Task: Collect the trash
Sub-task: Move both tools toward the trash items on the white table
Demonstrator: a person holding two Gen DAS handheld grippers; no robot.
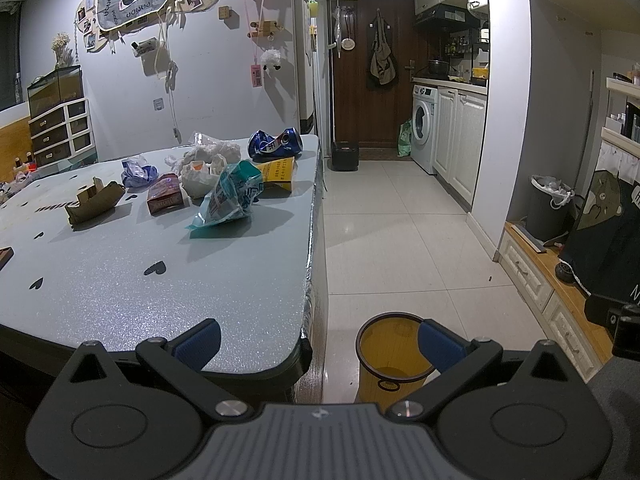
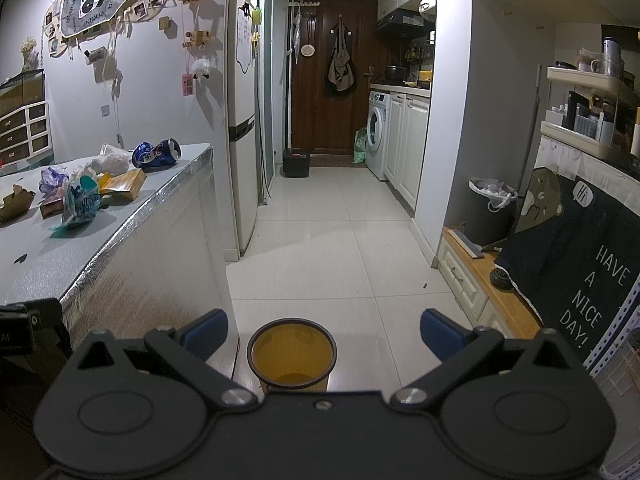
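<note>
The left gripper (image 1: 319, 342) hovers at the near corner of the grey speckled table (image 1: 224, 276), its blue-padded fingers (image 1: 199, 339) spread wide and holding nothing; one pad sits over the tabletop edge, the other over the rim of the round yellow wastebasket with a dark rim (image 1: 386, 354) that stands on the white tiled floor (image 1: 400, 240) just beside the table. The right gripper (image 2: 324, 330) is likewise wide open and empty, its fingers flanking that same wastebasket (image 2: 291, 354) in the right wrist view, touching neither it nor anything else.

The trash lies in a cluster toward the far end of the table, well apart from both grippers: a crushed blue drink can (image 1: 275, 143), a yellow flat carton (image 1: 278, 174), a teal crumpled snack bag (image 1: 230, 198), a dark red small box (image 1: 165, 199), a folded brown cardboard piece (image 1: 94, 203), a purple-and-white crumpled plastic bag (image 1: 138, 172) and white wadded tissue and wrappers (image 1: 208, 156).
</note>
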